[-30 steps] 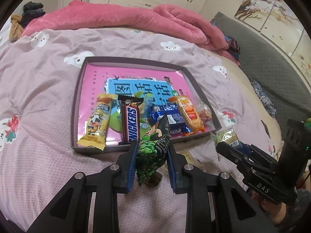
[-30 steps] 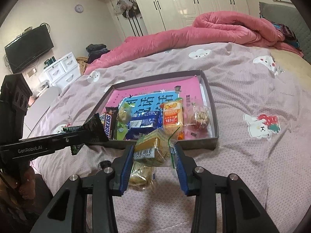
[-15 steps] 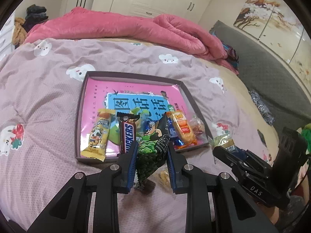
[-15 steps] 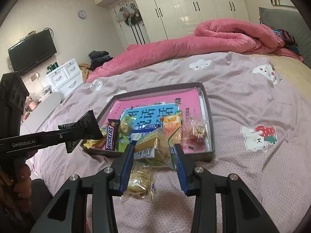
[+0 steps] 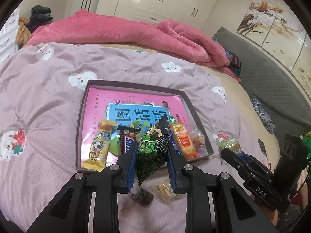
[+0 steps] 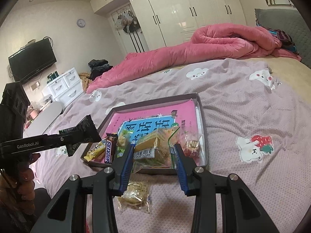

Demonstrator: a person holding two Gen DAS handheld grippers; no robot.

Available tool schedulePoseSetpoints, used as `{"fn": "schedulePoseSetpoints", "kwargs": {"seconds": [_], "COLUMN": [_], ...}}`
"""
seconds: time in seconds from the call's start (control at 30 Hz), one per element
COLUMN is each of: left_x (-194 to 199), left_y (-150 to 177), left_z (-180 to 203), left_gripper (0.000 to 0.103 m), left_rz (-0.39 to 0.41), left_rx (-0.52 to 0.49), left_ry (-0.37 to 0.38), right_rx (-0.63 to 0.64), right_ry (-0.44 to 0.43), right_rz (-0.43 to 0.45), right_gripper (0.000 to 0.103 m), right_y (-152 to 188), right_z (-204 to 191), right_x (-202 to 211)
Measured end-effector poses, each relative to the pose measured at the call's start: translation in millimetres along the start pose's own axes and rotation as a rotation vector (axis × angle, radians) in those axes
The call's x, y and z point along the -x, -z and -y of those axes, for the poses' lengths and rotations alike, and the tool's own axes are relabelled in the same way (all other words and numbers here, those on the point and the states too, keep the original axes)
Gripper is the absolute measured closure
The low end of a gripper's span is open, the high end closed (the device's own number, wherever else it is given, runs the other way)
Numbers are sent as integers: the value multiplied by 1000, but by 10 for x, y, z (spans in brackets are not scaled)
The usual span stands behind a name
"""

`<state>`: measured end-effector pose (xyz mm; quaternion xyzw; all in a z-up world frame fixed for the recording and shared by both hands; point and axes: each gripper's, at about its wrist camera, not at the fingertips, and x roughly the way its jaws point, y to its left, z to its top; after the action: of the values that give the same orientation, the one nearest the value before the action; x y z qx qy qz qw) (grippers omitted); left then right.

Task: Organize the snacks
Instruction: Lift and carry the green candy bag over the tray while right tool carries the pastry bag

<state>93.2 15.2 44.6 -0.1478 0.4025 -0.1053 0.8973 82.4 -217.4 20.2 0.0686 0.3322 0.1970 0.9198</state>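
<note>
Snacks (image 5: 179, 139) line the tray (image 5: 81, 114)'s near edge; left claw (image 5: 150, 155) grips a green packet (image 5: 153, 149), right claw (image 6: 153, 155) a clear-wrapped one (image 6: 155, 147).

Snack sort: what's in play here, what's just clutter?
In play:
- green-black pea packet, in left tongs
- clear biscuit pack, in right tongs
- grey shallow tray
- Snickers bar
- loose clear cracker pack

Clutter:
- pink quilt
- wall television
- white drawer unit

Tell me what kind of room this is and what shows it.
A bedroom in a home: the snack tray sits on a bed with a cloud-print sheet and a rumpled pink quilt, with white wardrobe doors along the wall behind.
</note>
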Motion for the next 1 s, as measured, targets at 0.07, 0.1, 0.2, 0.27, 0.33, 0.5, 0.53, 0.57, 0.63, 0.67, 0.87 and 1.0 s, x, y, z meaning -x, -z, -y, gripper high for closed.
{"fn": "schedulePoseSetpoints", "kwargs": {"seconds": [0.07, 0.1, 0.2, 0.27, 0.33, 0.5, 0.53, 0.57, 0.63, 0.67, 0.87, 1.0], "left_x": [-17, -30, -62, -99, -133, -241, -271, -290, -318, -340, -440, -509], "left_y": [-24, -38, -61, -73, -82, -101, -105, -107, -102, -101, -101, -101], "left_z": [4, 8, 14, 18, 21, 19, 21, 24, 35, 36, 49, 55], "left_gripper": [75, 75, 75, 75, 75, 75, 75, 75, 75, 75, 75, 75], "left_rz": [4, 5, 9, 8, 8, 0, -3, -5, -7, -10, -20, -27], "left_rx": [3, 2, 4, 5, 5, 9, 7, 5, 0, 1, -11, -14], "left_ry": [1, -3, -7, -12, -19, -29, -33, -37, -45, -45, -62, -68], "right_rx": [-3, -3, -4, -3, -1, 5, 6, 9, 13, 15, 20, 24], "right_ry": [-1, 1, 2, 4, 3, 2, 4, 5, 5, 5, 6, 7], "right_rz": [3, 5, 9, 13, 18, 19, 17, 17, 18, 19, 17, 20], "right_gripper": [62, 62, 62, 62, 62, 62, 62, 62, 62, 62, 62, 62], "right_y": [-23, -34, -60, -74, -105, -158, -168, -180, -195, -208, -231, -255], "right_z": [18, 24, 38, 39, 48, 70, 72, 75, 72, 72, 98, 110], "right_x": [-9, -14, -30, -27, -34, -75, -88, -101, -113, -122, -174, -197]}}
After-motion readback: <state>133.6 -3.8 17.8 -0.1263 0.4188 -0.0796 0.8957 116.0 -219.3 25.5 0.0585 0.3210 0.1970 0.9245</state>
